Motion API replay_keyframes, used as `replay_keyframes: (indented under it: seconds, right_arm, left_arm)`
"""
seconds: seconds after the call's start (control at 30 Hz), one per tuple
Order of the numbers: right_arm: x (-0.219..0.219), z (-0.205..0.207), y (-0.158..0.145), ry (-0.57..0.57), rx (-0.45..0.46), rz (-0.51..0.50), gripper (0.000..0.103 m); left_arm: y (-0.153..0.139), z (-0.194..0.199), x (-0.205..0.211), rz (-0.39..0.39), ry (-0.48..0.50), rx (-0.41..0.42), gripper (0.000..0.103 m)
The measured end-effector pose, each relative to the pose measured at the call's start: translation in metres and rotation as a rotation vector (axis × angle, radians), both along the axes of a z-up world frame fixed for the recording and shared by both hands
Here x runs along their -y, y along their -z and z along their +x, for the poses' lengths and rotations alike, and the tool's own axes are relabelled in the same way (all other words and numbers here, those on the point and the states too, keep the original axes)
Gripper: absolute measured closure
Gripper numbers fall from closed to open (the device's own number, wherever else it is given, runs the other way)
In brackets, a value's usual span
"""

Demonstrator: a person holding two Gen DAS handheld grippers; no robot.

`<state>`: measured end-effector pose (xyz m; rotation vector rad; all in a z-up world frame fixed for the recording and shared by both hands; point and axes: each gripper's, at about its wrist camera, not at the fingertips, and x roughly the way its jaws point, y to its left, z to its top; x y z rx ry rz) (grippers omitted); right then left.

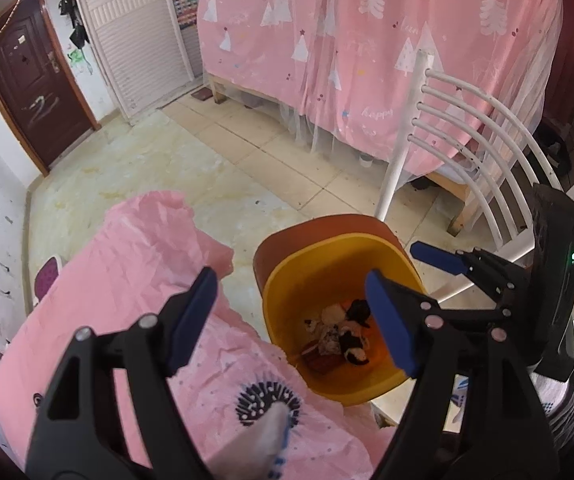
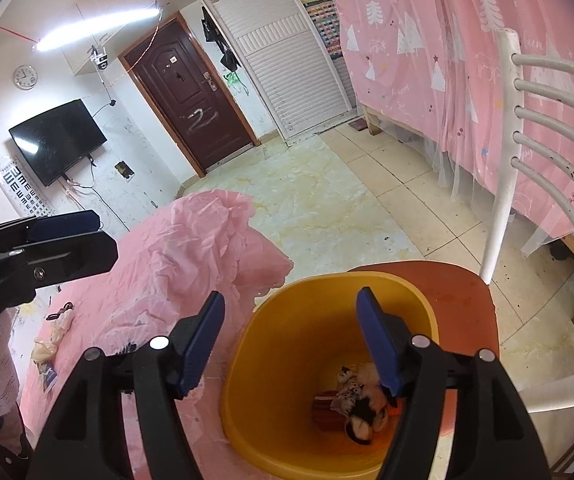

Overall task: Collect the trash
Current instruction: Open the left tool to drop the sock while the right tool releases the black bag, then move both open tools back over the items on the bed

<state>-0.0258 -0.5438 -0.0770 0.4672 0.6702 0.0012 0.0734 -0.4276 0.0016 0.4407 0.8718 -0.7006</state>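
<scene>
Looking down from both wrist cameras, the yellow bin (image 1: 343,384) sat on the orange seat of a white chair (image 1: 483,168), just ahead of and below both tools. The left tool (image 1: 291,320) was spread wide with nothing between its blue pads (image 1: 387,320); its right pad hung over the bin's mouth, its left pad (image 1: 193,312) over the pink cloth (image 1: 119,264) covering the bench. The right tool (image 2: 291,340) was likewise wide open and empty, its right pad (image 2: 377,344) above the bin's interior, its left pad over the cloth's edge just beside the bin's rim.

Trash (image 2: 361,404) lay in a small heap at the bottom of the bin: crumpled scraps in white, black and reddish-brown, too small and tangled to sort into separate items. The right tool's right pad hid part of the heap in its own view.

In the left wrist view the right tool (image 1: 459,272) showed at the right edge, past the bin, its body partly cut off by the frame. In the right wrist view the left tool (image 2: 39,248) entered from the left edge, only one arm and a blue pad visible.

On the cloth, left of the right tool, a few pale small objects (image 2: 53,336) lay near the frame's lower left, hard to identify. A black-fringed round print (image 1: 269,404) showed on the cloth beneath the left tool, partly covered by a blurred white shape I could not make out.
</scene>
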Motion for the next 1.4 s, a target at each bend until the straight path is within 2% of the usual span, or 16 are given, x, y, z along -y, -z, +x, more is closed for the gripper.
replay_keyframes:
  seconds: [0.23,0.4,0.6,0.73,0.8,1.03,1.23,1.4]
  right_arm:
    - [-0.027,0.008,-0.016,-0.048,0.017,-0.012,0.034]
    - [-0.052,0.016,-0.027,-0.09,0.024,-0.025,0.031]
    - [-0.095,0.032,-0.042,-0.161,0.033,-0.053,0.029]
    - [-0.126,0.043,-0.049,-0.213,0.031,-0.074,0.027]
    - [-0.143,0.048,-0.052,-0.241,0.031,-0.084,0.026]
    - [-0.196,0.056,-0.061,-0.332,0.039,-0.113,0.022]
    - [-0.242,0.061,-0.064,-0.421,0.04,-0.133,0.022]
    - [-0.277,0.06,-0.065,-0.493,0.039,-0.154,0.022]
  left_arm:
    - [-0.013,-0.008,-0.043,-0.074,-0.056,0.018,0.029]
    - [-0.02,-0.018,-0.086,-0.133,-0.114,0.041,0.025]
    - [-0.027,-0.029,-0.137,-0.162,-0.177,0.082,0.025]
    - [-0.03,-0.038,-0.17,-0.187,-0.208,0.11,0.016]
    - [-0.032,-0.043,-0.188,-0.199,-0.223,0.128,0.015]
    - [-0.035,-0.049,-0.252,-0.222,-0.328,0.167,0.01]
    - [-0.04,-0.043,-0.306,-0.224,-0.434,0.188,0.01]
    - [-0.032,-0.043,-0.346,-0.199,-0.511,0.181,0.008]
